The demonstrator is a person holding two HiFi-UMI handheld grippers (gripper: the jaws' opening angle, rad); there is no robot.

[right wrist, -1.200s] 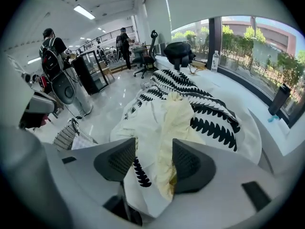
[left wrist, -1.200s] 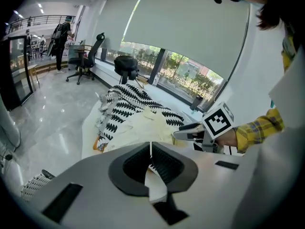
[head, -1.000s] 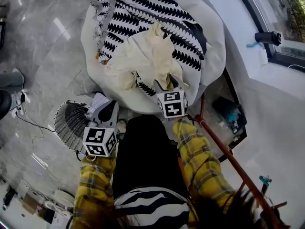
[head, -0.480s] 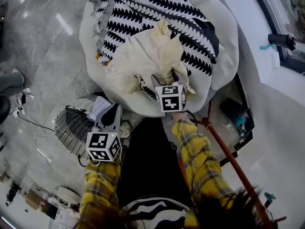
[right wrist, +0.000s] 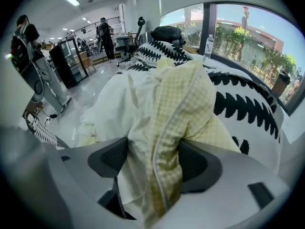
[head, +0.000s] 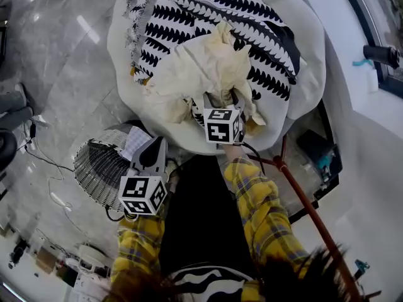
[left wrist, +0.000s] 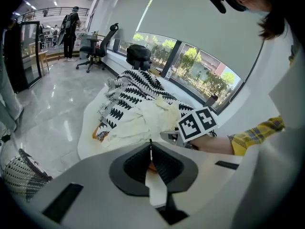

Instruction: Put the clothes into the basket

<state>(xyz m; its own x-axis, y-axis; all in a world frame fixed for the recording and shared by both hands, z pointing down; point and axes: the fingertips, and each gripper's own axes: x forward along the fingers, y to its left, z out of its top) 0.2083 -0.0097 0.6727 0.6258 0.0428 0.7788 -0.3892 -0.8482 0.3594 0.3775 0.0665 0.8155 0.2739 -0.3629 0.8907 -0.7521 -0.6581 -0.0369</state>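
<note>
Right gripper (head: 220, 98): jaws opening, spread around cream garment (head: 195, 71), upper centre.
Left gripper (head: 155, 147): pressed together, empty, beside basket (head: 96, 168), lower left.

Holding left gripper (head: 154, 146) low and close in, tilted downward, jaws pressed together with nothing gripped. Reaching forward with right gripper (head: 220, 99), pointed steeply down, jaws opening wide, a fold of pale cloth (right wrist: 162, 109) between them.

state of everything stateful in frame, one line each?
right gripper: jaws opening, cream checked garment between them
left gripper: jaws together, nothing seen held
cream checked garment: crumpled on beanbag, outside basket
black-and-white cloth: spread over beanbag
basket: on floor, white cloth at its rim
</note>
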